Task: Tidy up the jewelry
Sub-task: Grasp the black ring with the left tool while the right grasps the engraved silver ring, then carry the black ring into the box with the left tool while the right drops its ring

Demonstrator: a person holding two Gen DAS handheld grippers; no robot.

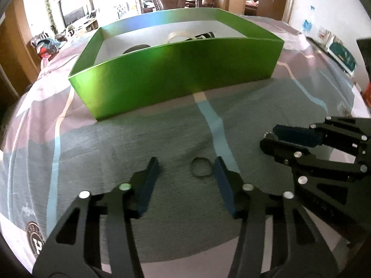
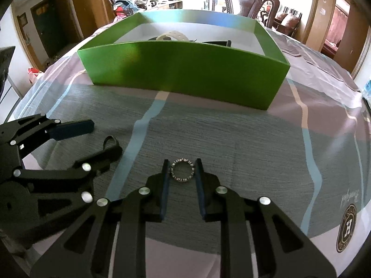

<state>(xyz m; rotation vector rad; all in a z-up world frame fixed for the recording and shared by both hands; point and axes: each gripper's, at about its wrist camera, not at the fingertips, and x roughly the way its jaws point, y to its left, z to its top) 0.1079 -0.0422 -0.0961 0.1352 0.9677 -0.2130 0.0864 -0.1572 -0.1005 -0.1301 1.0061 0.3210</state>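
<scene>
Already, some pieces are seen inside the green box point(image 2: 183, 69) at upper centre. Low in each view, a beaded ring point(image 2: 182, 170) is clamped by the right gripper point(image 2: 181, 170), while a pale ring point(image 1: 201, 167) lies between the parted jaws of the left gripper point(image 1: 186, 169), against one pad; both remain to be boxed.

Left gripper point(image 1: 186, 164) angled down, jaws parted. Right gripper point(image 2: 182, 167) angled down, jaws narrowed around ring point(image 2: 182, 170).

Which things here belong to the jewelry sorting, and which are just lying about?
Job: studded ring, small ring, green box, white bracelet inside it.
Lying about: chair, cloth.
</scene>
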